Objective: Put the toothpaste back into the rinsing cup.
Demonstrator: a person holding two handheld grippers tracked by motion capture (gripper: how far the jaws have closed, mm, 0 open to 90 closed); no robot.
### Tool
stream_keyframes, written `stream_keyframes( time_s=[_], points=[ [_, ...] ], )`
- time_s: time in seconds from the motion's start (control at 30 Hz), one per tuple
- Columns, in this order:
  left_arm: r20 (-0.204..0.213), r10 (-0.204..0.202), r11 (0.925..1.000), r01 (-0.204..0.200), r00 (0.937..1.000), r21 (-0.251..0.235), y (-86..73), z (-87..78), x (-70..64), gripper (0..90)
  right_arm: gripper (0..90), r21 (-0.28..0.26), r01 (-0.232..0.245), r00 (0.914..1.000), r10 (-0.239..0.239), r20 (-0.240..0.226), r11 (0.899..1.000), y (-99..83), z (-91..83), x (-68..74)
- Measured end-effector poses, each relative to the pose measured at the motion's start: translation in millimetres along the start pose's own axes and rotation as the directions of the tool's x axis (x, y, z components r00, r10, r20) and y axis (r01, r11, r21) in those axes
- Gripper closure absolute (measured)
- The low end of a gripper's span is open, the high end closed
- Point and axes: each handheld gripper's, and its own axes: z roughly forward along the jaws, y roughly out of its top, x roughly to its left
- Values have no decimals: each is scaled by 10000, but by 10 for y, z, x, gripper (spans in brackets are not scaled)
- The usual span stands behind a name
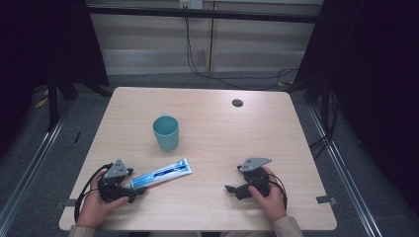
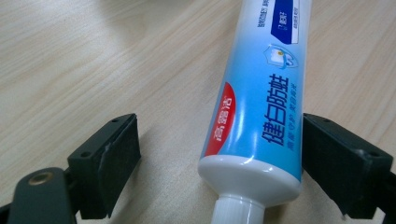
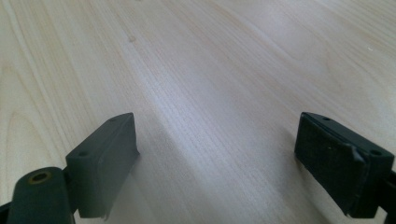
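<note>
Left gripper (image 2: 219,154): two black fingers (image 2: 109,154) spread wide, straddling the cap end of one white-and-blue plastic toothpaste tube (image 2: 261,107). One finger sits just beside the tube's shoulder, looks to be touching or nearly so; the other finger is well apart from it, bare wood between. Not clamped. The tube lies flat on the bench, white ribbed cap pointing back toward the gripper, red patch and blue printed characters facing up.

High view: left gripper (image 1: 141,190) at the near left of the bench, held in a hand (image 1: 94,205), cable looping off to the left. Toothpaste tube (image 1: 160,174) runs diagonally from the fingers up and to the right, flat crimped end farthest from the gripper.

Right gripper (image 3: 217,161): two black fingers (image 3: 105,158) also wide apart, nothing between them, just bare wood grain. In the high view the right gripper (image 1: 231,189) rests at the near right, in a hand (image 1: 272,195), pointing left, well apart from the tube.

Counts: one tube, one teal plastic cup (image 1: 166,132), two grippers. Cup stands upright near the centre, beyond the tube's far end, not touching it. One small dark round grommet hole (image 1: 237,102) toward the far right of the light wooden bench (image 1: 207,207). Nothing lies between the tube and the cup.
</note>
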Motion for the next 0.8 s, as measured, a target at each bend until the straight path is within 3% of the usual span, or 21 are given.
stream_keyframes(
  time_s=[0.37, 0.8],
  points=[
    [-57, -60, 10000, 60, 10000, -3, 4, 5, -7, 132, 126, -4, -26, 10000, 26, -1, 10000, 0, 0, 0],
    [31, 63, 9945, -66, 10000, 1046, 107, -32, -38, 152, 127, -20, -15, 10000, 15, -14, 10000, 0, 0, -3]
  ],
)
